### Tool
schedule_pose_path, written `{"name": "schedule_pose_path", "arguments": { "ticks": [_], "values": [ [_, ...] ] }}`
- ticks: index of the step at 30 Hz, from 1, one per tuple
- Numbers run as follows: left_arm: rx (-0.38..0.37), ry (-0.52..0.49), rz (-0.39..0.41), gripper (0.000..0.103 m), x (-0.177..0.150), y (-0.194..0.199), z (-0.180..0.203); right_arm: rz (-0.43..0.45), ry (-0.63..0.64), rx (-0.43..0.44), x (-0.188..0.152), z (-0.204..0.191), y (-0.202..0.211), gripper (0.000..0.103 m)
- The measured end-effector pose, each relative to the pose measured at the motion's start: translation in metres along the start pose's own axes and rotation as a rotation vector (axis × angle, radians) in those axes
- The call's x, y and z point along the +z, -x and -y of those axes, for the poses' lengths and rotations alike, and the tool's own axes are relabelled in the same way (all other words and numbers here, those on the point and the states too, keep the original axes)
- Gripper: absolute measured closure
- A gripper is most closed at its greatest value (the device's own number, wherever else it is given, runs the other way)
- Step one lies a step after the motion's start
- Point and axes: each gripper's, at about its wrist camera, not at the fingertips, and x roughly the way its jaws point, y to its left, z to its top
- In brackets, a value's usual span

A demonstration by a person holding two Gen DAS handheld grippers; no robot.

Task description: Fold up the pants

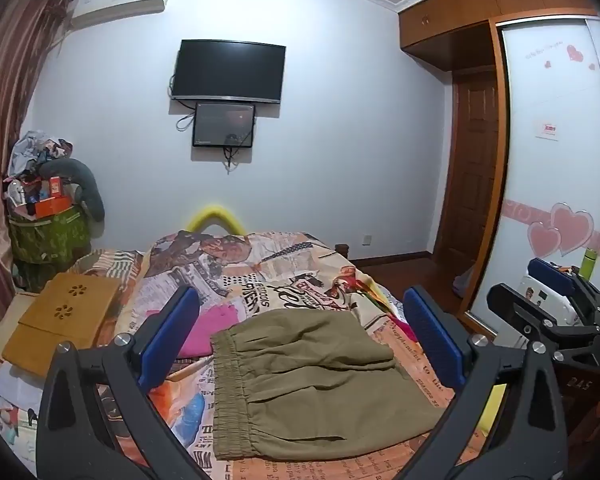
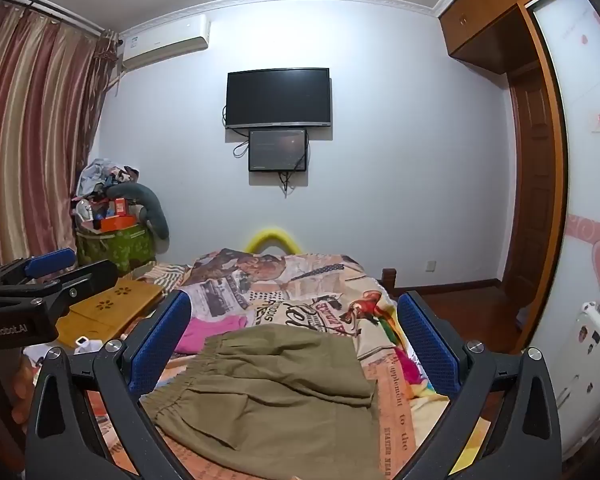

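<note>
We find the olive pants (image 1: 300,380) lying on the bed (image 1: 404,360) in a compact, layered rectangle, elastic waistband to the left and a folded layer on top, so we judge the folding done or nearly so. Our left claw (image 1: 300,344) and right claw (image 2: 296,344) both hang above the pants with jaws wide apart, gripping nothing. At most a final tidy or setting aside seems left.
</note>
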Motion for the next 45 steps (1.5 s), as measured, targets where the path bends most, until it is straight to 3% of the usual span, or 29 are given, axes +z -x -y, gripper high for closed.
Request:
{"name": "schedule_pose_path", "arguments": {
  "ticks": [9,11,45],
  "values": [
    [-0.002,0.011,-0.011,0.000,0.016,0.003,-0.018,0.000,0.000,0.002,0.001,0.000,0.000,0.001],
    [0.013,-0.006,-0.001,0.000,0.005,0.003,-0.005,-0.001,-0.002,0.001,0.002,0.000,0.001,0.001],
    [0.022,-0.023,0.006,0.000,0.006,0.010,0.004,0.002,-0.034,0.006,0.000,0.004,0.003,0.000]
  ]
}}
